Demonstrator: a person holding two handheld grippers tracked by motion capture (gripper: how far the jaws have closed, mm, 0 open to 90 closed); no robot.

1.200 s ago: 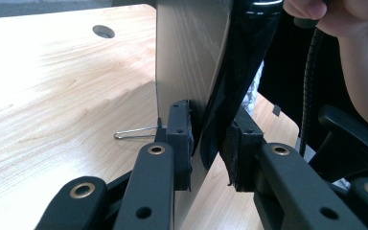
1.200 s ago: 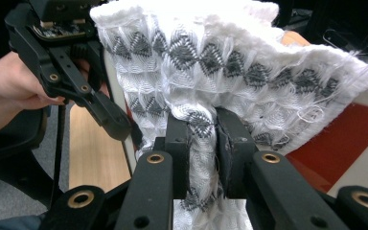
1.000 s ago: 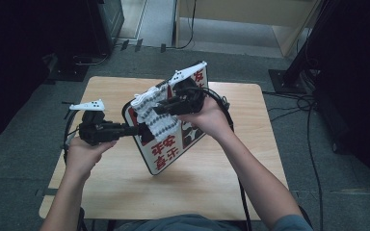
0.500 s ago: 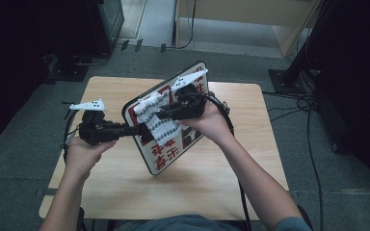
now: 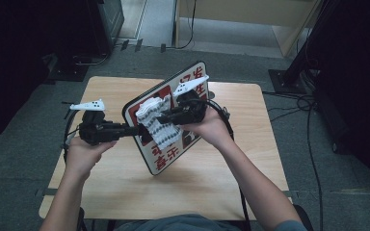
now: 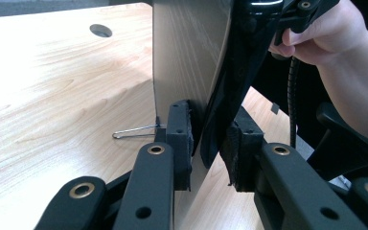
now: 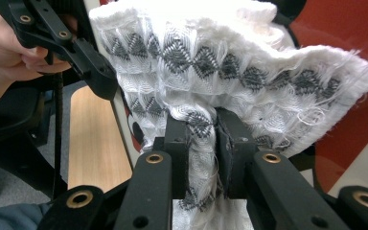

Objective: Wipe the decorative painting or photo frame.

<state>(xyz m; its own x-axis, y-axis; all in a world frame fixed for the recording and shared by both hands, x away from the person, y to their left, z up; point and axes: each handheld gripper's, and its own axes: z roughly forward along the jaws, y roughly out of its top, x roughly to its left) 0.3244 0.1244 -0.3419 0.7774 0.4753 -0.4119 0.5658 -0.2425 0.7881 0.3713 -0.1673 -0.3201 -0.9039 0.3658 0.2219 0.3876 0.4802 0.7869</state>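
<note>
sign board (image 5: 185,96) is held up on edge over the table (image 5: 125,183), its rim pinched by the left hand-held gripper (image 6: 210,143). cloth (image 7: 230,67) is clamped in the right hand-held gripper (image 7: 215,158) & pressed on the red face. if it's rubbed too hard, board prob gets twisted out of that thin rim grip.

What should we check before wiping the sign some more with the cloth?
1. Left gripper clamped on the sign's edge: ok.
2. Right gripper pinching the cloth: ok.
3. Cloth lying against the sign's red face: ok.
4. Sign's lower corner resting on the table: cannot tell.
5. Metal clip on the table, out of the wiping path: ok.
6. Cables clear of the sign: cannot tell.
</note>
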